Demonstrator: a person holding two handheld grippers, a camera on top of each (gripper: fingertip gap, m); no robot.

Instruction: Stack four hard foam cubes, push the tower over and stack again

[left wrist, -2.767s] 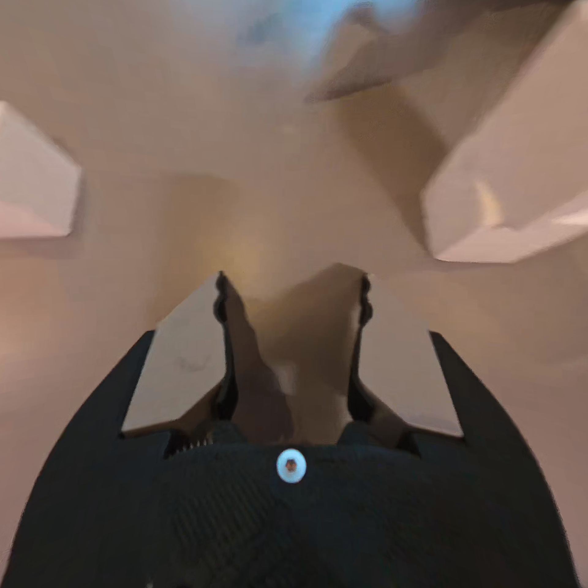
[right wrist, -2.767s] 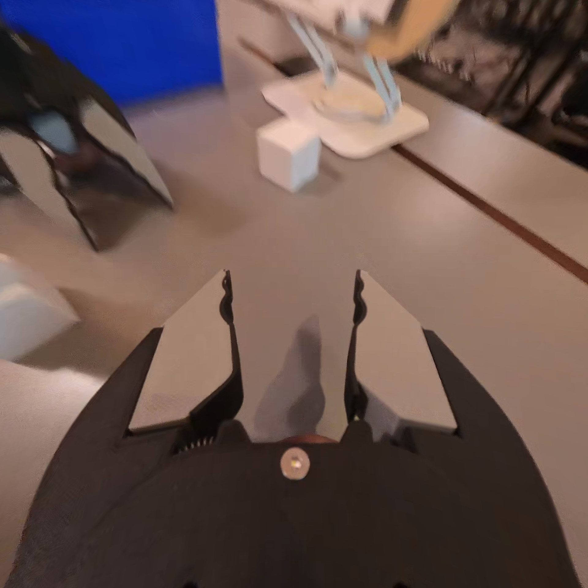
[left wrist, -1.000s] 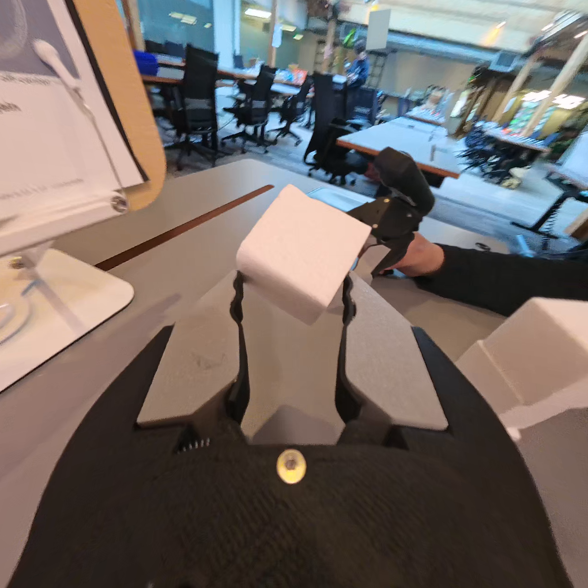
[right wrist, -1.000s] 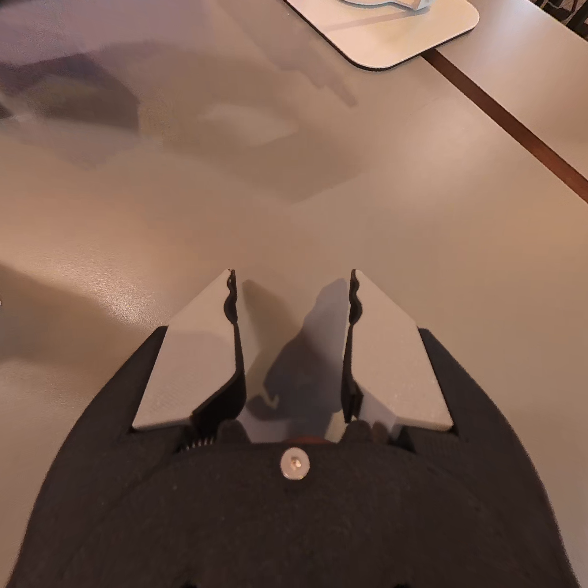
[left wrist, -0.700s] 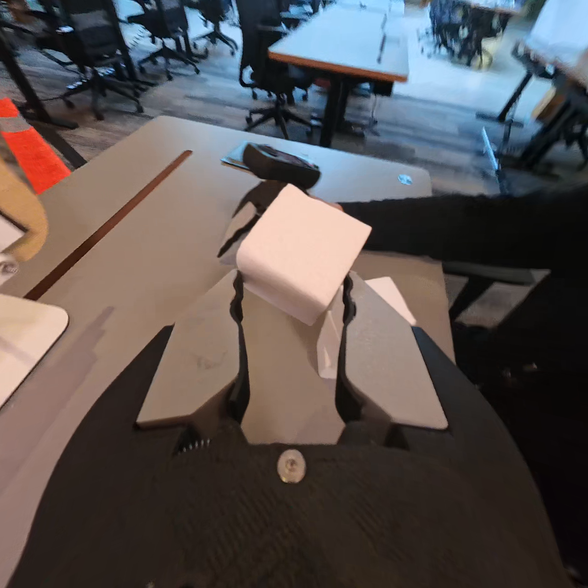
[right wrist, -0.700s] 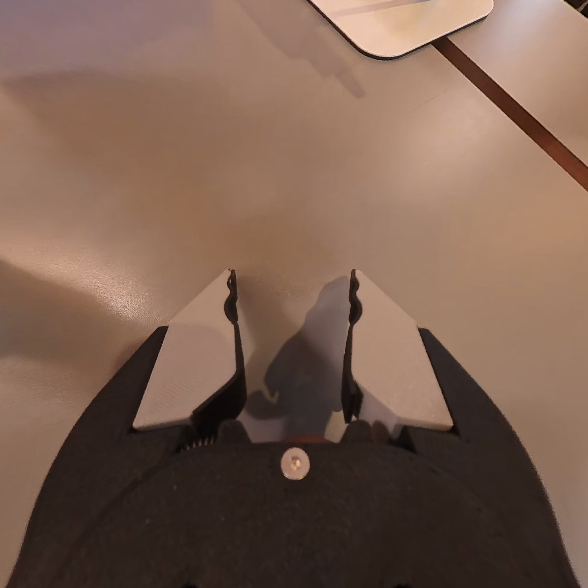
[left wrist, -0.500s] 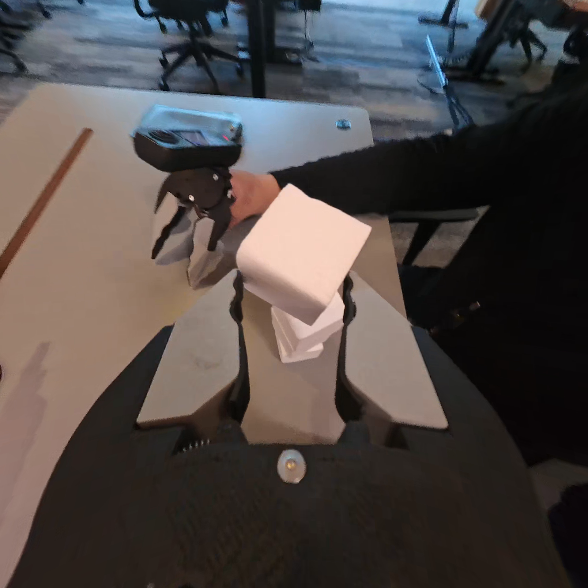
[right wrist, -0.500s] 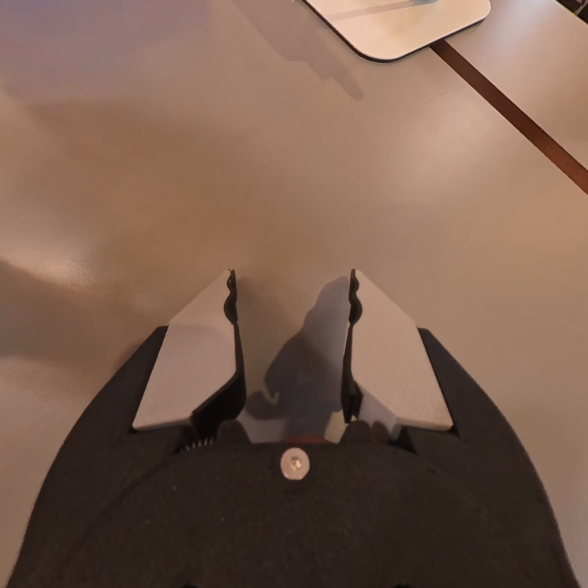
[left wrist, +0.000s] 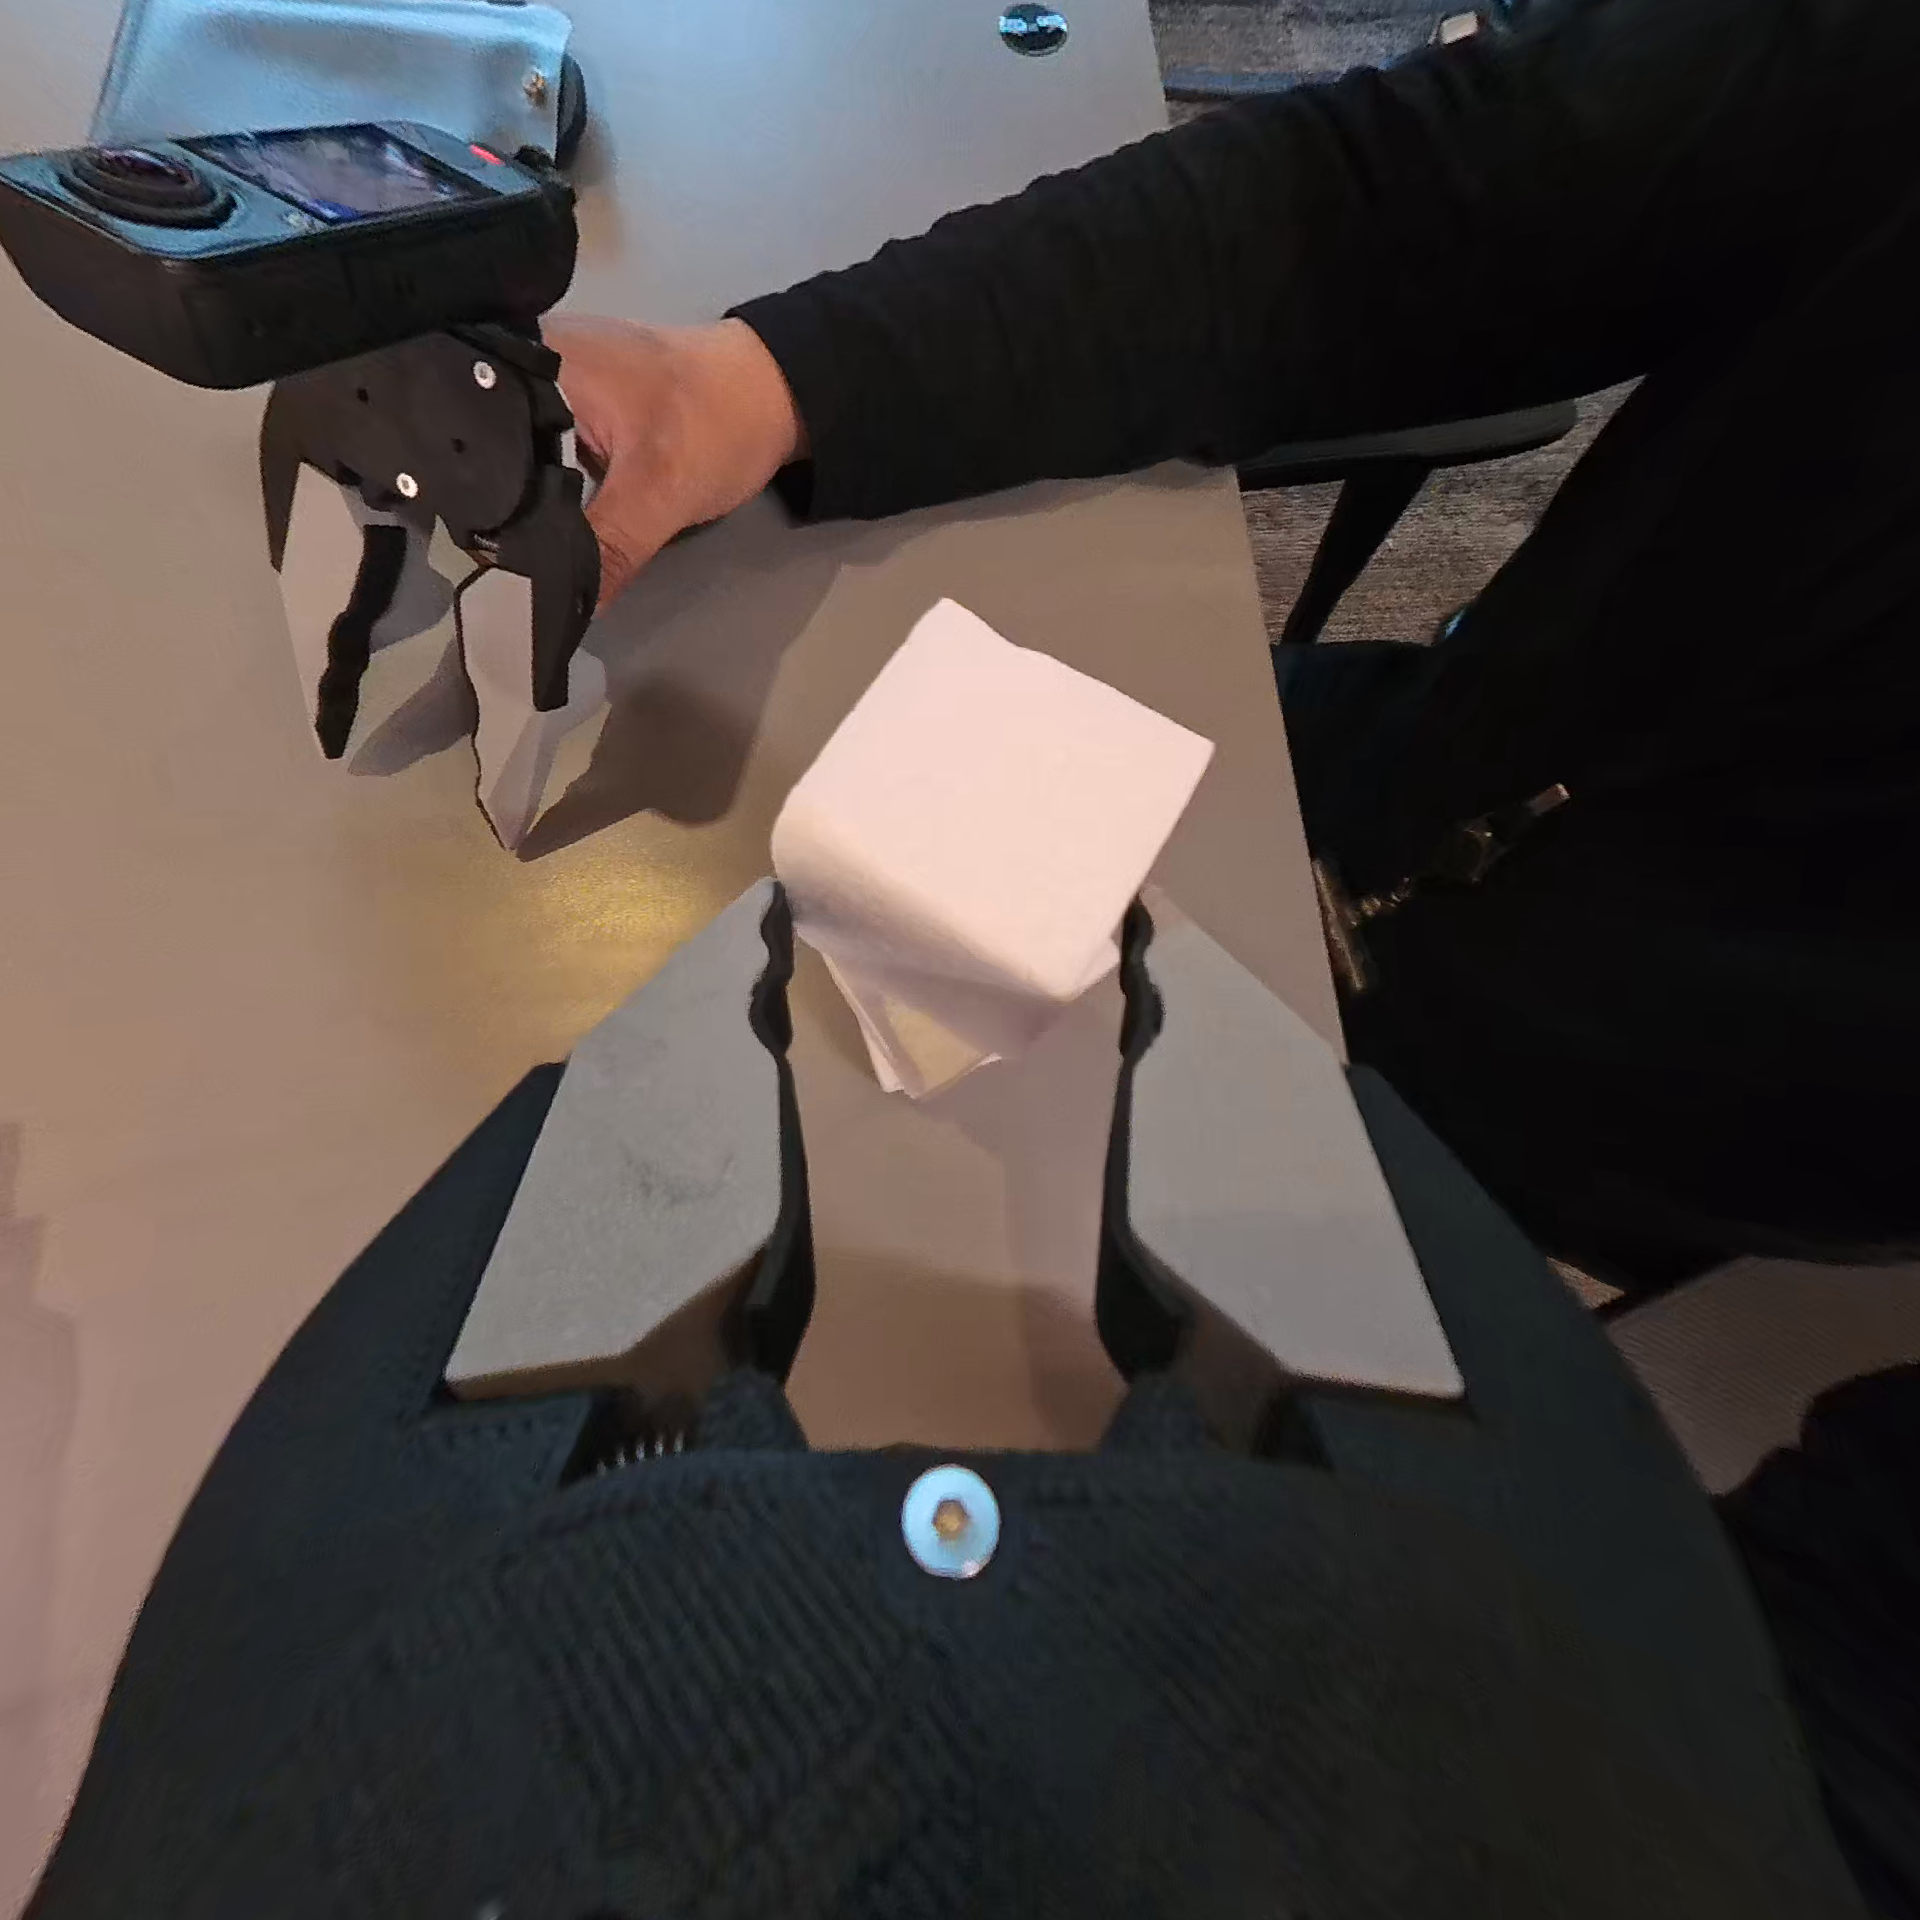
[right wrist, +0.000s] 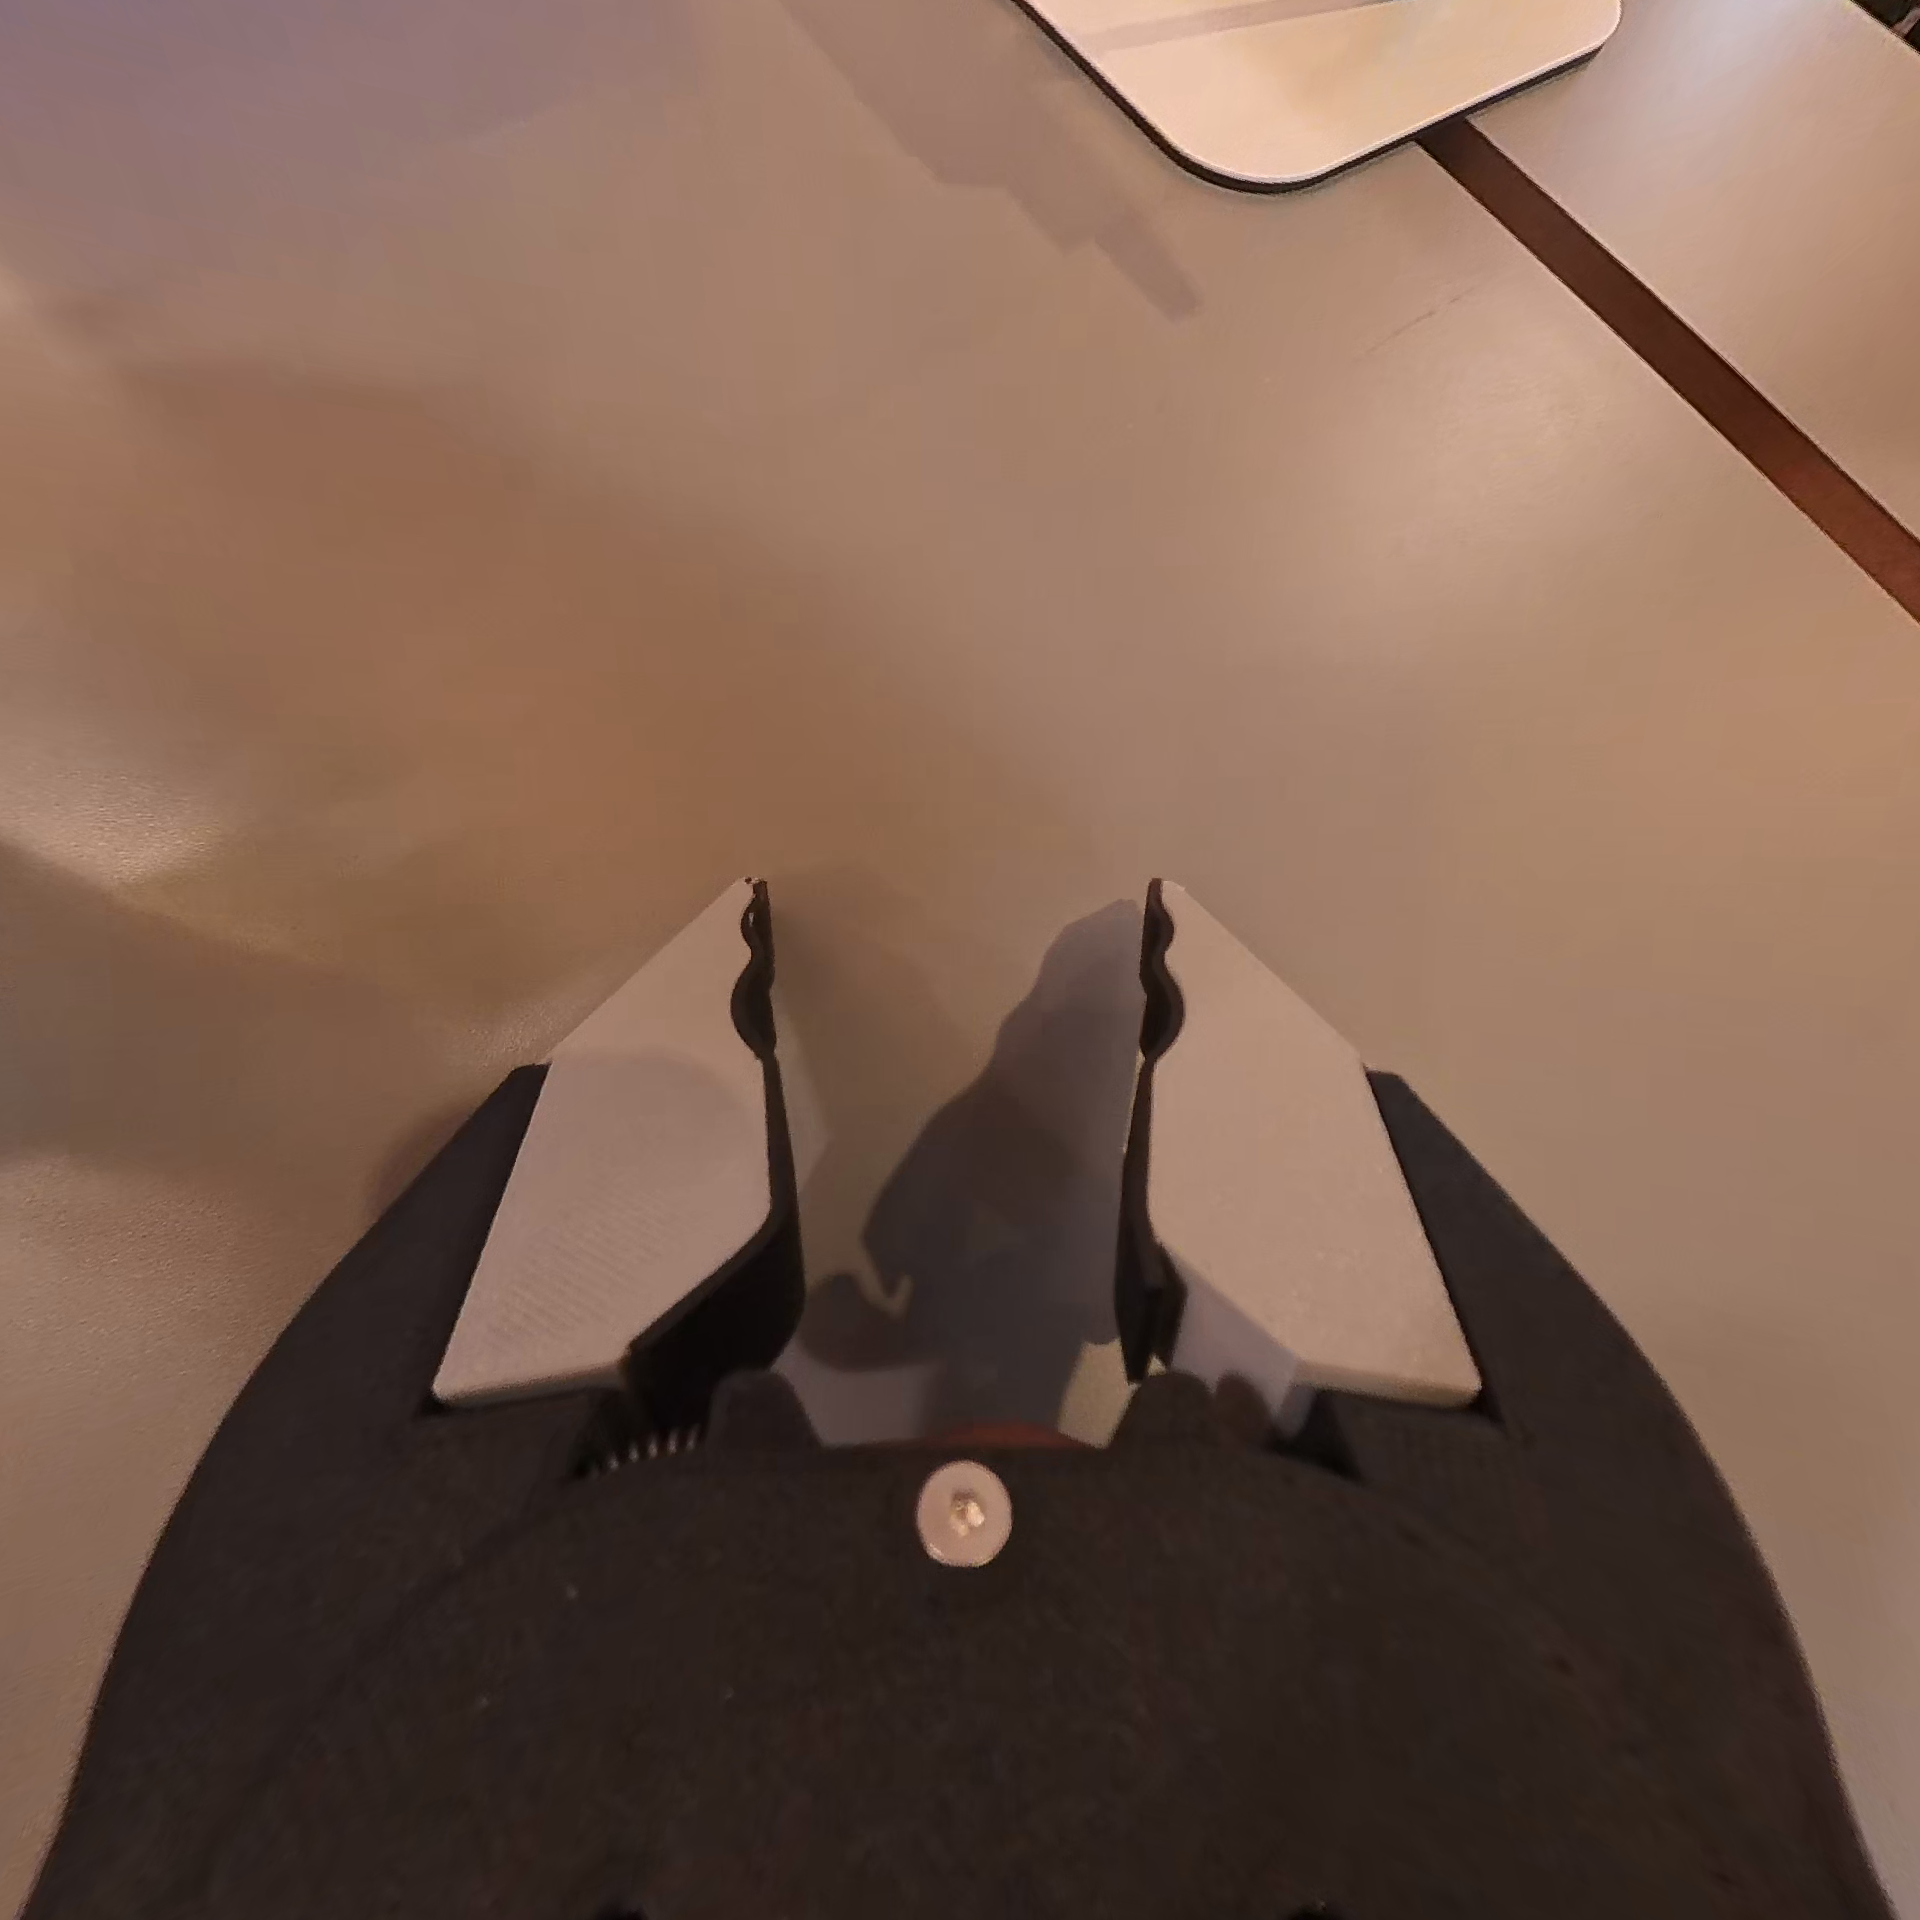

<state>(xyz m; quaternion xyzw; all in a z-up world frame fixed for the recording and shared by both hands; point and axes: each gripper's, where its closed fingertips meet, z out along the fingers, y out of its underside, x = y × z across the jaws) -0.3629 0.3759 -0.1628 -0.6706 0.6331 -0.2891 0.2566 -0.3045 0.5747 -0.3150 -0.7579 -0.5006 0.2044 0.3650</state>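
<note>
My left gripper (left wrist: 951, 914) is shut on a white foam cube (left wrist: 987, 800), held tilted and looking down over a stack of white foam cubes (left wrist: 920, 1044) on the grey table (left wrist: 260, 1039). Only the stack's near edge shows under the held cube. I cannot tell whether the held cube touches the stack. My right gripper (right wrist: 956, 904) is open and empty, low over bare table. It also shows in the left wrist view (left wrist: 436, 686), held by a hand, to the left of the stack.
The table's right edge (left wrist: 1278, 727) runs close to the stack, with the person's dark sleeve (left wrist: 1247, 270) and body beyond it. A white stand base (right wrist: 1351, 94) and a dark seam (right wrist: 1683, 353) lie at the far right of the right wrist view.
My left gripper has swung from facing the room to looking steeply down, bringing the held cube over the stack. The right gripper has stayed open and shifted only slightly.
</note>
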